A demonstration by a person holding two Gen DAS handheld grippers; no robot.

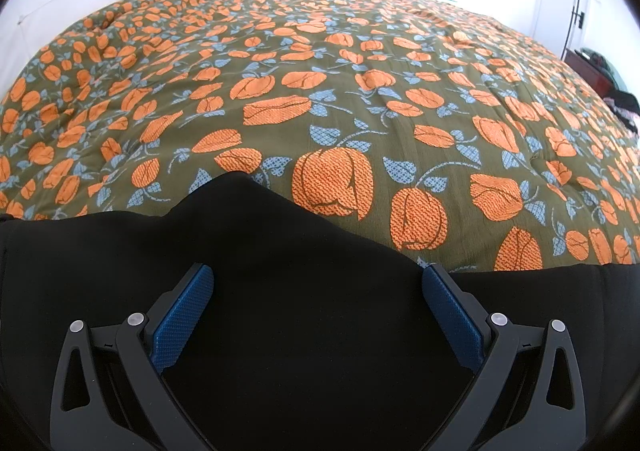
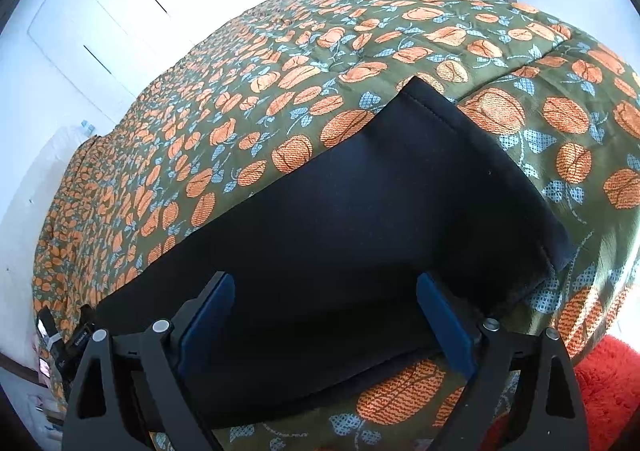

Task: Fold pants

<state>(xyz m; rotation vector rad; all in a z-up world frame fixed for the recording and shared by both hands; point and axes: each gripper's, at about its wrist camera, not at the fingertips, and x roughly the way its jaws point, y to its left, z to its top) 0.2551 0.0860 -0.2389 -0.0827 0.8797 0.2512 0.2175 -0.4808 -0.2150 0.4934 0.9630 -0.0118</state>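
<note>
Under and ahead of the left gripper (image 1: pixel 318 291), spread wide and pinching nothing, the black pants (image 1: pixel 280 251) lie flat on the pumpkin-print bedspread (image 1: pixel 360 91), running sideways across its fingers. The right gripper (image 2: pixel 326 299), also spread and empty, hovers over the same cloth, whose long axis stretches forward-right to a stitched hem (image 2: pixel 480 155). Both hang about equally close.

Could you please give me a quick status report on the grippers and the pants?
Left gripper open over black pants. Right gripper open, over the pants near the hem. Pants lie flat on patterned bedspread. Nothing in the way.
</note>
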